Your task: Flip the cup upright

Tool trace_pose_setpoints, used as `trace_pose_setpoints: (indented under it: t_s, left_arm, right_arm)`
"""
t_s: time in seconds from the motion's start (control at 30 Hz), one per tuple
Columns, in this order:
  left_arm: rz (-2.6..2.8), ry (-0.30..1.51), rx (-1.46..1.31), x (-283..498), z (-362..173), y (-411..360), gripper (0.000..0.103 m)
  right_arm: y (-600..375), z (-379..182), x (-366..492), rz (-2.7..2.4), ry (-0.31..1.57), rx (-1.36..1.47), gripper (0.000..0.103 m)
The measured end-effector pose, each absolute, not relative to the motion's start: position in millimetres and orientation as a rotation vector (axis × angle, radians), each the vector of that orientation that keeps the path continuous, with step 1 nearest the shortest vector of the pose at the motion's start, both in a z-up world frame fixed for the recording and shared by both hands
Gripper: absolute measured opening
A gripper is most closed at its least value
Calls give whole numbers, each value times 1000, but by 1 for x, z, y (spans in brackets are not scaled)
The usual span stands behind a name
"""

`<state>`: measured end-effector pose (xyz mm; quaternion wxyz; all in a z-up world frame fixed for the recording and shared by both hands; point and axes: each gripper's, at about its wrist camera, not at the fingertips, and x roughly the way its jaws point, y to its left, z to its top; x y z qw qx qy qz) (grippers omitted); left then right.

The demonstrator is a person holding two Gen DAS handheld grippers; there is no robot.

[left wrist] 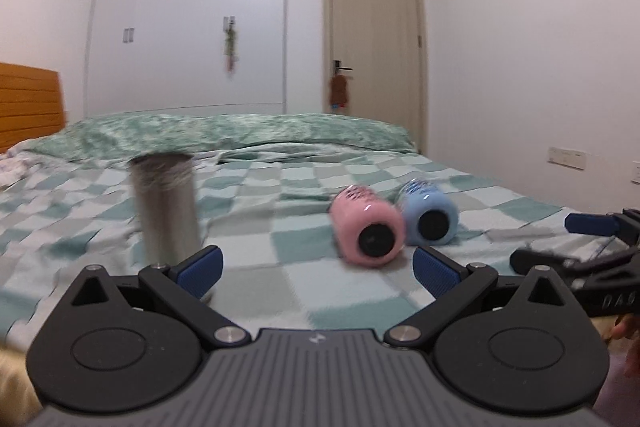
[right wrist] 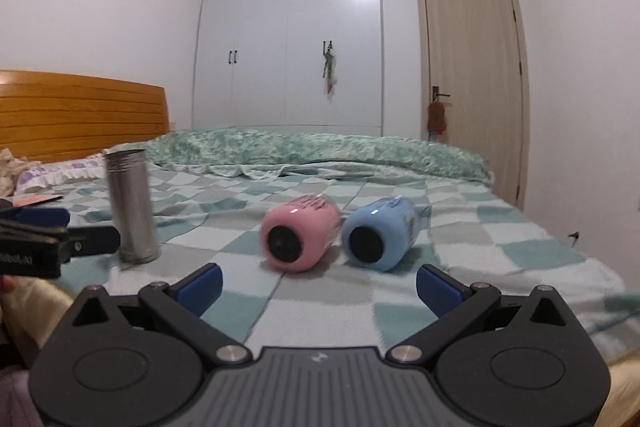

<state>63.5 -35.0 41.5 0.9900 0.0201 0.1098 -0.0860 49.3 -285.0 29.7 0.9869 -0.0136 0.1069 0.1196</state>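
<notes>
Steel cup (left wrist: 166, 205), cylindrical, stands upright on the checked bedspread (left wrist: 280, 291), mouth up, blurred in the left wrist view. It sits just beyond the left finger pad (left wrist: 200, 269) of the left gripper (left wrist: 318, 271), outside the gap. Left gripper: jaws spread wide, nothing between them. Pink cup (left wrist: 368, 231), on its side, dark round end toward the camera, ahead of the gap. Blue cup (left wrist: 428, 213), on its side likewise, just to the right of the pink cup; whether they touch is unclear. Right gripper (left wrist: 560, 243), seen side-on at the right edge, low over the bedspread, fingers apart. Background: green quilt (left wrist: 240, 135) bunched across the far side of the bed, wooden headboard (left wrist: 28, 103) at left, white wardrobe (left wrist: 188, 27), pale door (left wrist: 376, 47).

Right wrist view. Right gripper (right wrist: 318, 285): jaws spread wide, holding nothing, blue pads low over the bedspread (right wrist: 320, 311). Pink cup (right wrist: 298, 233) and blue cup (right wrist: 380, 233) lie side by side ahead of the gap, dark ends toward the camera. Steel cup (right wrist: 132, 207) stands upright at left, well apart from the pink cup, open mouth on top. Left gripper (right wrist: 68, 231) enters from the left edge, its fingertips just beside the steel cup, fingers parted, not gripping it. Green quilt (right wrist: 320, 151), headboard (right wrist: 80, 111), wardrobe (right wrist: 288, 35) and door (right wrist: 472, 87) stand behind.
</notes>
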Motion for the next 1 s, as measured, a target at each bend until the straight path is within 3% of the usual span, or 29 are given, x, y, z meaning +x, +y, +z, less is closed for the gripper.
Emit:
trace_pose_setpoints:
  t_s: [0.43,0.8,1.0]
  left_arm:
    - [-268,408,151,209,78,-98,103]
    - [-263,765,150,322,54,-119,103]
    - [-302,869,123,348,40,-119,103]
  right_arm:
    - [-326,49,146,150,290,-65,103]
    - [-354,57,232,219,373,-155,103]
    - [-358,52,262,261,435,-217,103]
